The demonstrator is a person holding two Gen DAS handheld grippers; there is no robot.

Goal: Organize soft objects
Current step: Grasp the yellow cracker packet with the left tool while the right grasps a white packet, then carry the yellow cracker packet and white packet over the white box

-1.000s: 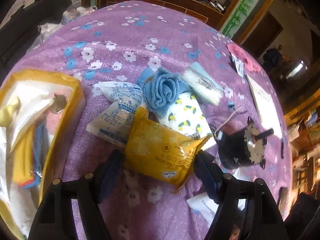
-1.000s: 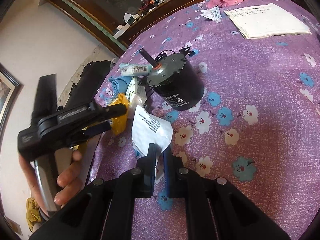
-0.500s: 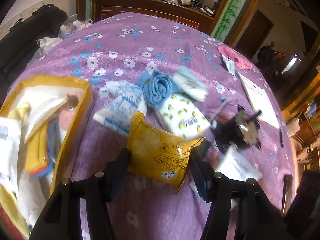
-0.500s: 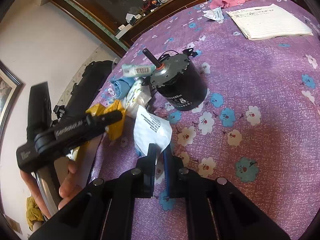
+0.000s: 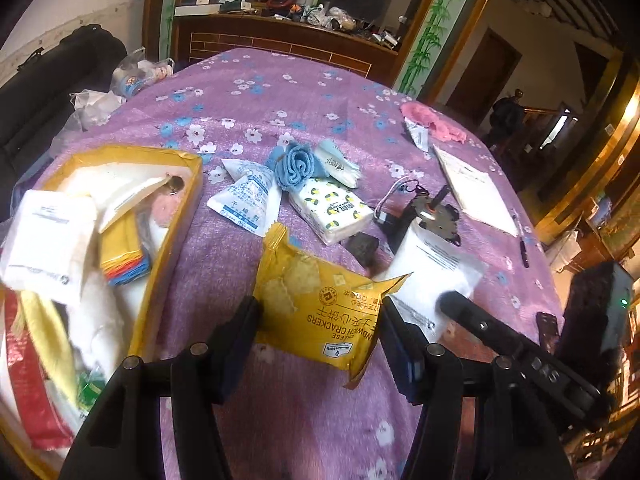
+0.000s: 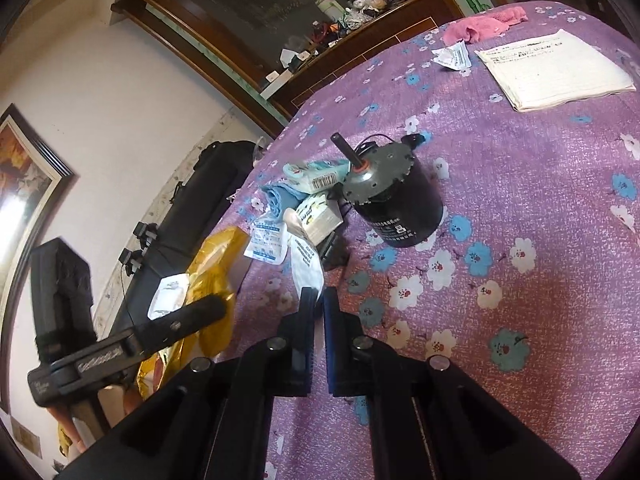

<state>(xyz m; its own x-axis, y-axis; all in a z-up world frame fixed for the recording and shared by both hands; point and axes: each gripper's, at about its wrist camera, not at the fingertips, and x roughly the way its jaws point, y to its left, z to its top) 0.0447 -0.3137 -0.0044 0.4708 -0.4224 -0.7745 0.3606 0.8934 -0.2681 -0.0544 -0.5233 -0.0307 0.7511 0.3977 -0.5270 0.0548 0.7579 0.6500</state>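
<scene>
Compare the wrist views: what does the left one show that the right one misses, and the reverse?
Left only: the left gripper clamping the yellow cracker packet, and the inside of the yellow box.
Right only: the right gripper, shut on the white packet, and a framed picture.
Both: the black motor, blue towel and pink cloth.

Looking like a home, prob. a living/dining rm. Showing it: purple floral cloth [image 5: 304, 96] covering the tabletop, dark wood sideboard [image 5: 280, 40] w/ household clutter sitting behind, bamboo-painted trim [image 5: 428, 40] framing it, framed picture [image 6: 24, 184] hanging on a white wall, wooden doorway [image 5: 480, 68] opening into another rm.
</scene>
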